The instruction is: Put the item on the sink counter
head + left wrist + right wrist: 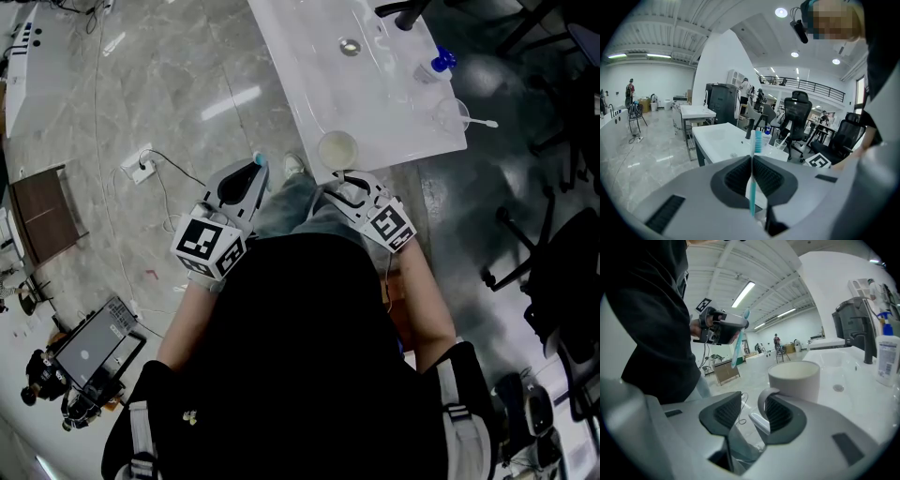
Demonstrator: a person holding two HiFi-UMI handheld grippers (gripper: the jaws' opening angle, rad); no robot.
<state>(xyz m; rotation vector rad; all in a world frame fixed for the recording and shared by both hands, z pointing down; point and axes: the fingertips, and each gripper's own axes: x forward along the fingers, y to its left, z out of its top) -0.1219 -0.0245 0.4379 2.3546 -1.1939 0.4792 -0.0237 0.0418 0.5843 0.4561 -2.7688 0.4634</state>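
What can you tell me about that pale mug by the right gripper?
The mug is cream, matte, looks ceramic, with one loop handle. It stands upright and looks empty on the near edge of the white sink counter. Its handle sits between the open jaws of the right gripper.

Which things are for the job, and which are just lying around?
For the job: toothbrush in the left gripper, mug by the open right gripper, sink counter.
Just lying about: bottle, clear cup, tap.
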